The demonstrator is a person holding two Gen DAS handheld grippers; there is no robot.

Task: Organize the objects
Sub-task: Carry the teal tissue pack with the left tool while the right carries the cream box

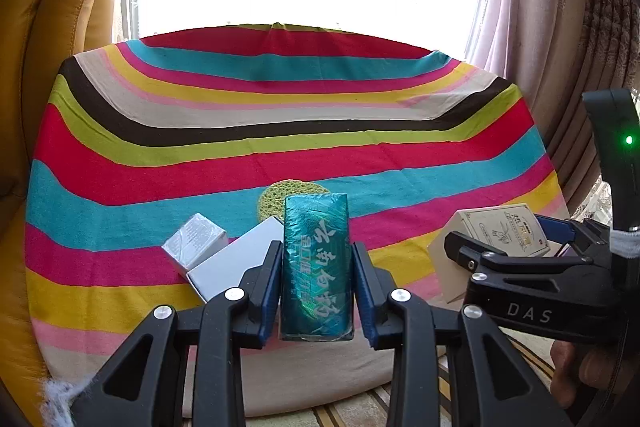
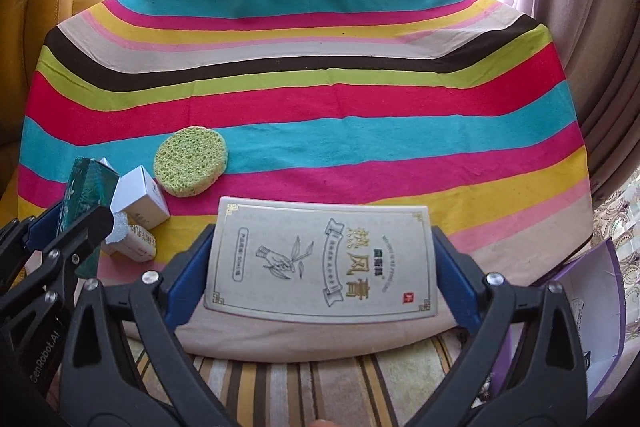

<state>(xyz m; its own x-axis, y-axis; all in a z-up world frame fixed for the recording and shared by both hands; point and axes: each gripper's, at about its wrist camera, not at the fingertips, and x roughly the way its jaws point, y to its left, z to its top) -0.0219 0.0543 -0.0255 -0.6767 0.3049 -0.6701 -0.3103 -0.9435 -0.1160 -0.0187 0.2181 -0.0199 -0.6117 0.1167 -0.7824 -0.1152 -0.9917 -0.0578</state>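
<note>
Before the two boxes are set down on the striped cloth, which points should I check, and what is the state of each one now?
1. Left hand-held gripper holds the teal box between both fingers: ok.
2. Right hand-held gripper holds the beige box on both sides: ok.
3. Grip is firm enough on each box: cannot tell.
4. Free striped cloth ahead of both boxes: ok.
5. Green sponge and white boxes lie close to the teal box, so a left-side placement is crowded: not ok.
6. The two grippers are apart from each other: ok.
</note>
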